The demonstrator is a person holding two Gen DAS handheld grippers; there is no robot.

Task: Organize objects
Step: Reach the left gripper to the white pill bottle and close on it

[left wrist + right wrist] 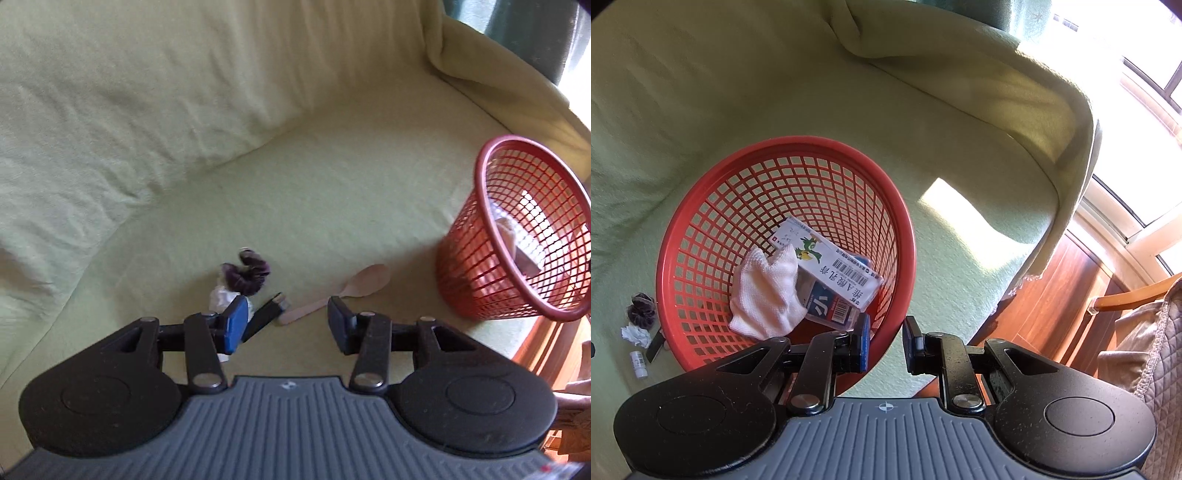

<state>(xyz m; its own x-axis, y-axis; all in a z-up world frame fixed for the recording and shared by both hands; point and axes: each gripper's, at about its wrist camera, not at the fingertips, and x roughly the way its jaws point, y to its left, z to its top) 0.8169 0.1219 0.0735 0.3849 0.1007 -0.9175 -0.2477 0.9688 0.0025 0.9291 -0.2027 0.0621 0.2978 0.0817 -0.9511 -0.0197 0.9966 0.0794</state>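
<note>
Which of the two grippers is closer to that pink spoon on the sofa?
Left. The left gripper hovers open right over the pink spoon; the right gripper is off over the red basket, with the spoon out of its view.

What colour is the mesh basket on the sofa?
The basket is red, with an open grid pattern; the right wrist view shows it best.

On the sofa (332,192) the basket (517,236) stands at the right, near the seat's front edge. To its left lies the spoon (340,290), then a clip (267,314), a scrunchie (247,275) and, just before the scrunchie, a paper wad (221,297), with a small tube (638,363) nearest the front. In the basket a cloth (768,295) lies left of and partly over two cartons (831,269), one stacked on the other.
</note>
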